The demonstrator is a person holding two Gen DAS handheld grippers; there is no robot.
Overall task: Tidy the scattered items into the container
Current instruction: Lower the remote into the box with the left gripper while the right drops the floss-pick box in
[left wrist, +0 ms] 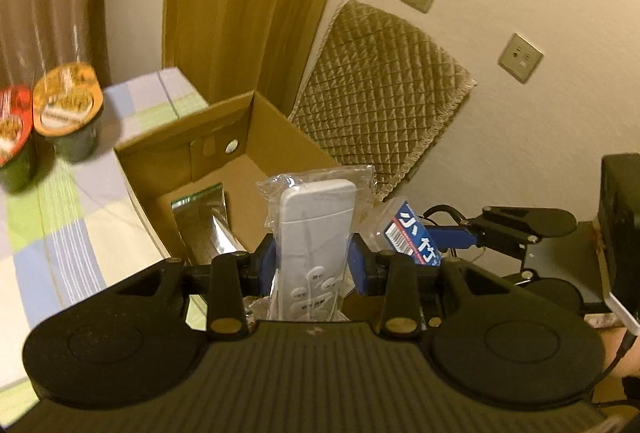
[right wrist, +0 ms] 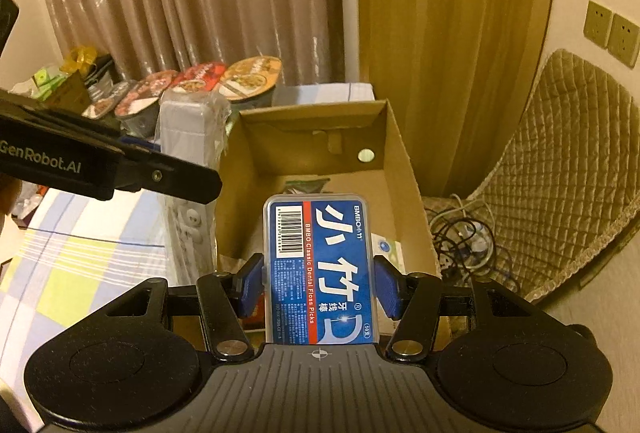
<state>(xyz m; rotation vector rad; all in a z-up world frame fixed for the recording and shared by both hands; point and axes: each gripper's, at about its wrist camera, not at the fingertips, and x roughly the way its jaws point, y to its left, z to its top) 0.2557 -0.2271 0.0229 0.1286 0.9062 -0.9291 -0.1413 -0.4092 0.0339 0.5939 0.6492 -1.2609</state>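
Remote [left wrist: 316, 229] in its crinkly plastic sleeve sat clamped between the left gripper's [left wrist: 313, 265] blue pads, poking out ahead over the cardboard box [left wrist: 224, 121]. Looked light and stiff, but that wrap seemed slippery, so mid-body was the sensible hold. Right gripper [right wrist: 320, 285] pinched the floss pick case [right wrist: 320, 265] by its long edges: rigid, light, also above the box.
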